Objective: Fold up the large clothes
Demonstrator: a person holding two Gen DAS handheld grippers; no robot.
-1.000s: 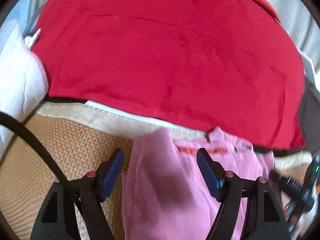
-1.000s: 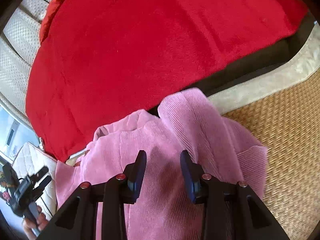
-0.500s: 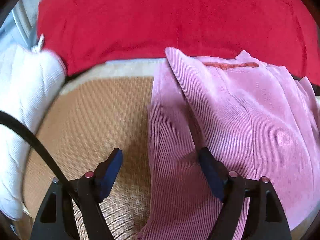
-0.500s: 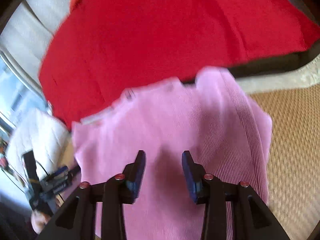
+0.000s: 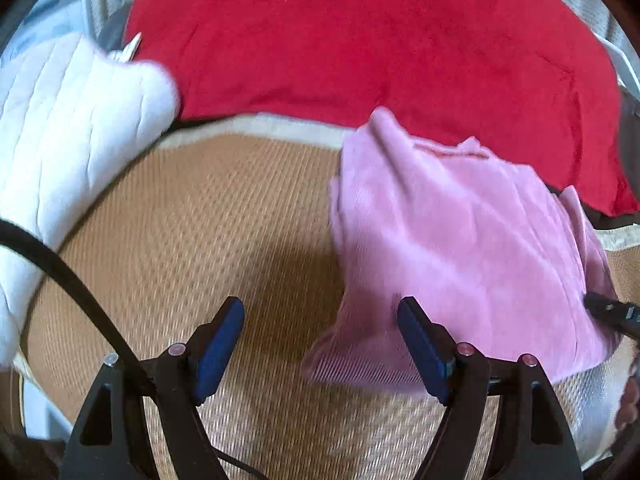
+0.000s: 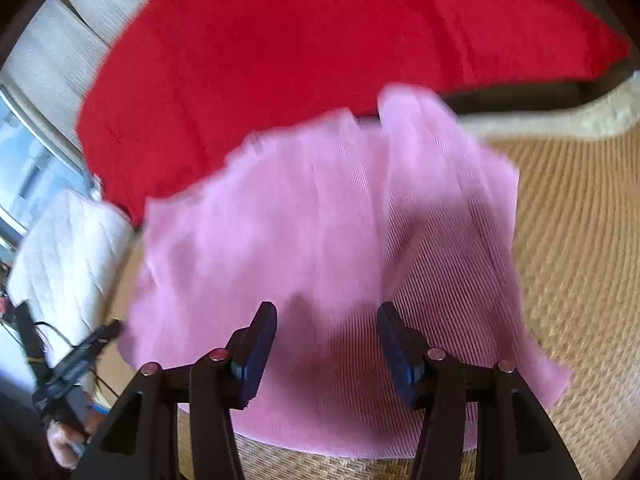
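Your left claw [image 5: 320, 344] hangs wide open and empty over the woven mat [image 5: 192, 232], its blue pads spread apart with only the near left corner of the pink corduroy garment [image 5: 460, 248] lying close to the right pad. A second ago that cloth hung bunched between these same pads; now it lies spread flat on the mat, so the garment has been let go and laid down. To the far left sits a white quilted cushion [image 5: 68, 128], and behind everything a red blanket [image 5: 360, 52] covers the back edge. The mat to the left of the garment is bare, which gives you room to sweep or fold that way.

Your right claw [image 6: 326, 344] is also open, gripping nothing, poised just above the garment's near hem [image 6: 360, 432]. The pink cloth [image 6: 320, 232] looks blurred, likely settling. Its far edge touches the red blanket [image 6: 320, 40], while bare mat [image 6: 580, 240] lies open to the right. Judging from this, the garment sits ready for a fresh grasp on its near corners, and the fold itself is not yet made.
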